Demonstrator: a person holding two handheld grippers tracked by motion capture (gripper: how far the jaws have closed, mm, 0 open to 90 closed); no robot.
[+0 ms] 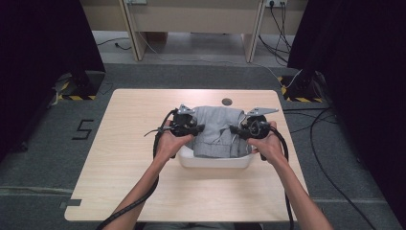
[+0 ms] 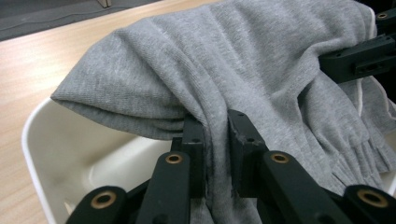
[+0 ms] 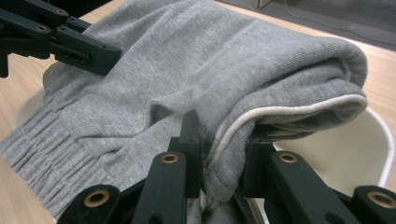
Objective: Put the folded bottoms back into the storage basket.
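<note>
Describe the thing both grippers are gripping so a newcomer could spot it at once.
On the light wooden table, near the person's edge, stands a white plastic tub. Draped over it is a folded grey knit garment, pinched at its sides by the left gripper and the right gripper. It is the one soft grey thing there, with ribbed cuffs and white piping.

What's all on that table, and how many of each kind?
Grey folded garment: 1
White tub beneath it: 1
Hand-held grippers: 2, the left gripper and the right gripper, each clamped on the garment
Total: 4 things
</note>
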